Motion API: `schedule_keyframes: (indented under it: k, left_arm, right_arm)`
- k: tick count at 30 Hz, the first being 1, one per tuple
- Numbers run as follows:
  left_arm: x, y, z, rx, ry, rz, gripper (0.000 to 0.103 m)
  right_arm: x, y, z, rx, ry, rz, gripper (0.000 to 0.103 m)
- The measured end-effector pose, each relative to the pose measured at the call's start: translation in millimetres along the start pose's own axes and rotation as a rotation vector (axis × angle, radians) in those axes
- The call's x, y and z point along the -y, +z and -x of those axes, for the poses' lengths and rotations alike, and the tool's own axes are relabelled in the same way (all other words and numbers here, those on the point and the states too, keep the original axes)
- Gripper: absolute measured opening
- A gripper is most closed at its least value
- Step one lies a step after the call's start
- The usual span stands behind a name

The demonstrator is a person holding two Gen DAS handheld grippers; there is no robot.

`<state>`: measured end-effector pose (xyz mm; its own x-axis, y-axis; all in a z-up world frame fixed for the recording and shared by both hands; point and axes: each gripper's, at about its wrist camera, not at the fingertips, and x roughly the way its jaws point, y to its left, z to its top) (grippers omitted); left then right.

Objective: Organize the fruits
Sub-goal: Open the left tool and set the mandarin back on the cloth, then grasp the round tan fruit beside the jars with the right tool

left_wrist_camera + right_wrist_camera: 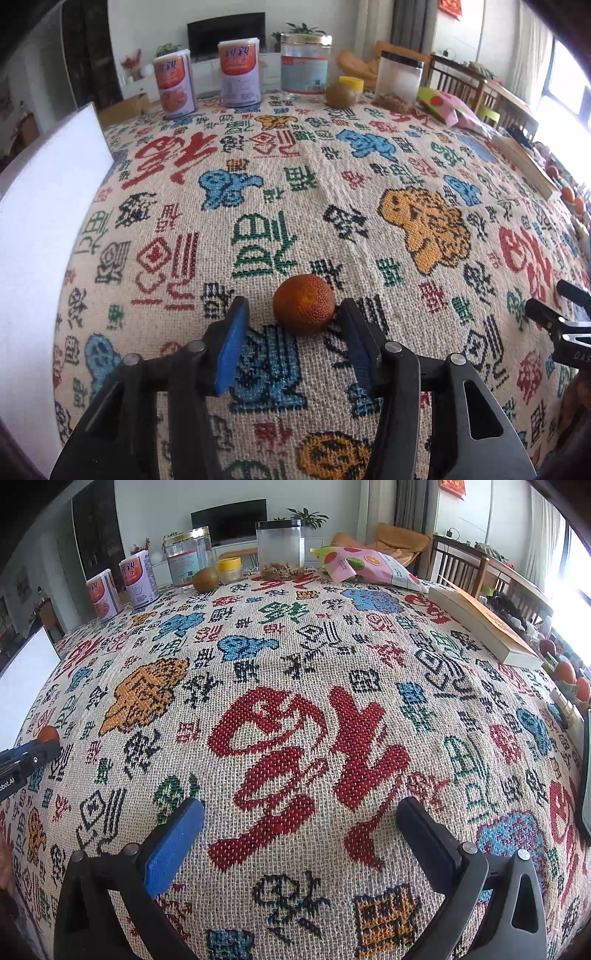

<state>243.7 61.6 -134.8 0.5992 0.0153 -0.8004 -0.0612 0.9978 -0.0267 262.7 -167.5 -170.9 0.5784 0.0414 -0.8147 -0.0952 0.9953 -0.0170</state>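
Observation:
A bumpy orange fruit [304,304] lies on the patterned tablecloth [295,184], just in front of my left gripper [293,315]. The left jaws are open, and the right finger tip touches or nearly touches the fruit's side. The fruit also shows at the left edge of the right wrist view [48,734], behind the left gripper's tip [29,755]. A brown kiwi [340,95] sits at the far edge, also seen in the right wrist view [205,579]. My right gripper [301,816] is open and empty over the cloth.
Two purple cans [173,85], a glass jar [304,62], a clear canister [399,79], a yellow-lidded jar [229,569] and a snack bag [365,566] line the far edge. A book [484,624] lies at right with orange fruits [565,672] beyond. A white board [44,229] stands at left.

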Motion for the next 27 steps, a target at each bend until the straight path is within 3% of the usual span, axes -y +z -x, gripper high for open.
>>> schedule_keyframes:
  k: [2,8,27]
  left_arm:
    - [-4.5,-4.1,-2.9,-0.006,0.035,0.03,0.093]
    - [-6.3,-6.5,-6.8,-0.017,0.068,0.047,0.102]
    - [-6.4,-7.1,-7.1,-0.015,0.065,0.041,0.102]
  right_arm:
    - [0.1,0.0,0.0,0.0,0.0,0.0,0.103]
    - [-0.1,0.0,0.0,0.0,0.0,0.0,0.103]
    - [0.4,-0.6,1.1,-0.001,0.001,0.0,0.103]
